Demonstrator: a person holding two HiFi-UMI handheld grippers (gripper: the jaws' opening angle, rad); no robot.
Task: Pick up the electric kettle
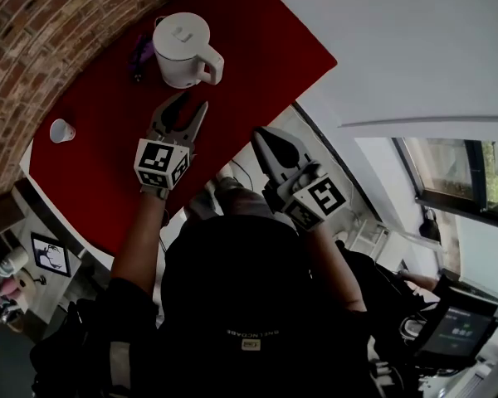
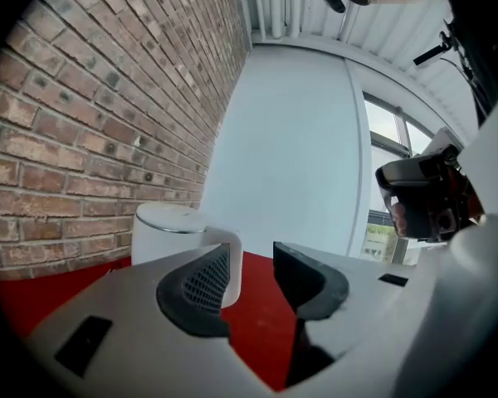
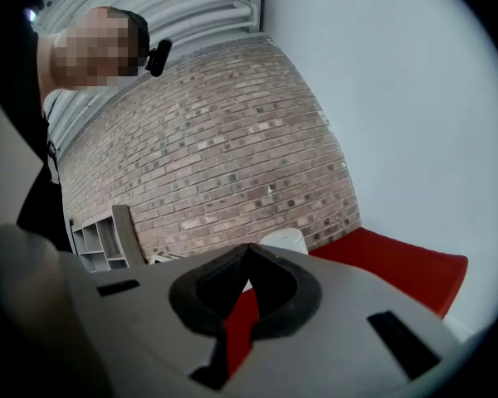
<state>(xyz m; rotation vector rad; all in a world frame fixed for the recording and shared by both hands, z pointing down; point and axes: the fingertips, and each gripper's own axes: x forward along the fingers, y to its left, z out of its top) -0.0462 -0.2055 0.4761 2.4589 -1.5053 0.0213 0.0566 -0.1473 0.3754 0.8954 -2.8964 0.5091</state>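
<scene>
A white electric kettle (image 1: pixel 183 50) stands upright on the red table (image 1: pixel 266 48), its handle (image 1: pixel 212 63) turned toward me. My left gripper (image 1: pixel 192 104) hovers just short of the kettle with its jaws open and nothing between them. In the left gripper view the kettle (image 2: pixel 170 230) sits beyond the left finger (image 2: pixel 199 284), and its handle (image 2: pixel 230 259) shows at the edge of the gap of the left gripper (image 2: pixel 253 259). My right gripper (image 1: pixel 260 135) is off the table's near edge, further from the kettle, its jaws shut and empty. From the right gripper (image 3: pixel 249 251) the kettle's top (image 3: pixel 286 240) peeks over the jaws.
A small white cup (image 1: pixel 61 130) stands near the table's left end. A small purple thing (image 1: pixel 139 54) lies just left of the kettle. A brick wall (image 1: pixel 33 23) runs along the table's far side. Grey shelving (image 3: pixel 100 235) stands by the wall.
</scene>
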